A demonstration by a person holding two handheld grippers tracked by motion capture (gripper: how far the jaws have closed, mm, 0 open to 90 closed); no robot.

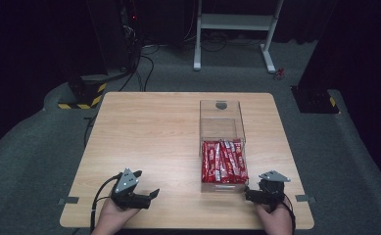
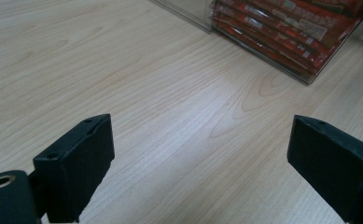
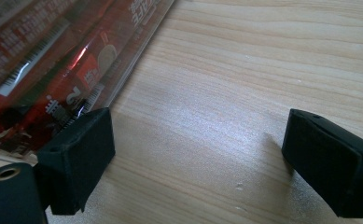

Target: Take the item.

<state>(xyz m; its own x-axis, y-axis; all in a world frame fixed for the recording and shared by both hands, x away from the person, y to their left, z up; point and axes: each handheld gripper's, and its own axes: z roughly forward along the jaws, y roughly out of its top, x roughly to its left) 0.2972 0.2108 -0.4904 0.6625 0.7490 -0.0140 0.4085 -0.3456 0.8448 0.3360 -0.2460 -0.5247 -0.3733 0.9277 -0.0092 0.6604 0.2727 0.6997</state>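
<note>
A clear plastic box (image 1: 222, 128) lies on the wooden table (image 1: 149, 137), right of the middle, with several red snack packs (image 1: 222, 161) in its near half. My left gripper (image 1: 147, 190) rests near the table's front left, held by a hand, its jaws wide open over bare wood. In the left gripper view the box (image 2: 282, 37) with the red packs (image 2: 286, 23) lies ahead at the upper right. My right gripper (image 1: 250, 193) sits at the box's near right corner, open. In the right gripper view one fingertip (image 3: 79, 154) is close to the box wall (image 3: 67, 70).
Beyond the table stand a white metal frame (image 1: 234, 29), dark equipment with cables (image 1: 124, 44) and a black-and-yellow striped base (image 1: 83, 95) on grey carpet. Bare wood spreads over the table's left and middle.
</note>
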